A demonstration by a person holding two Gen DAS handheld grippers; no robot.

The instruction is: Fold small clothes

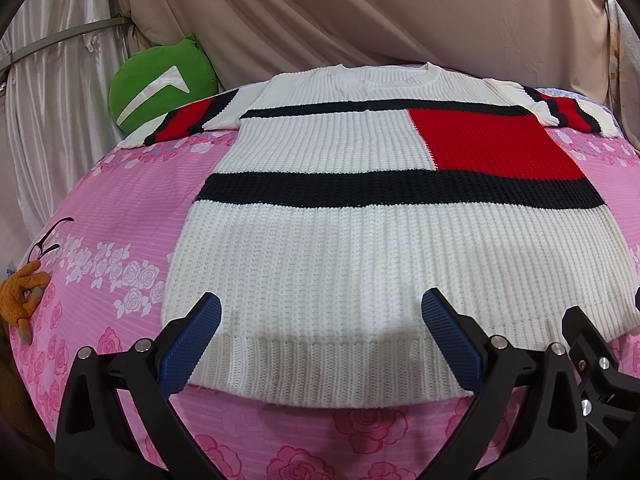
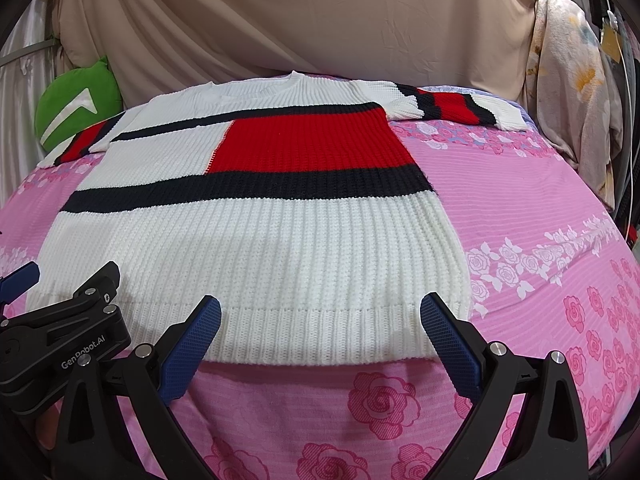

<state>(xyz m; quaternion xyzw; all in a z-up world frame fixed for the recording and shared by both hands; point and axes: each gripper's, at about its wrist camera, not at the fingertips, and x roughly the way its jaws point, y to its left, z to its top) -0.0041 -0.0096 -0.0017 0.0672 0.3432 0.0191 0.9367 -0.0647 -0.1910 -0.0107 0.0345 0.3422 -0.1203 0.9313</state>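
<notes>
Folding has not begun, as far as we can judge: the sweater lies flat and fully spread on the pink bed, both sleeves out to the sides. We keep the left gripper and the right gripper side by side at its near hem, jaws wide open and holding nothing. All the folds are left to do.
</notes>
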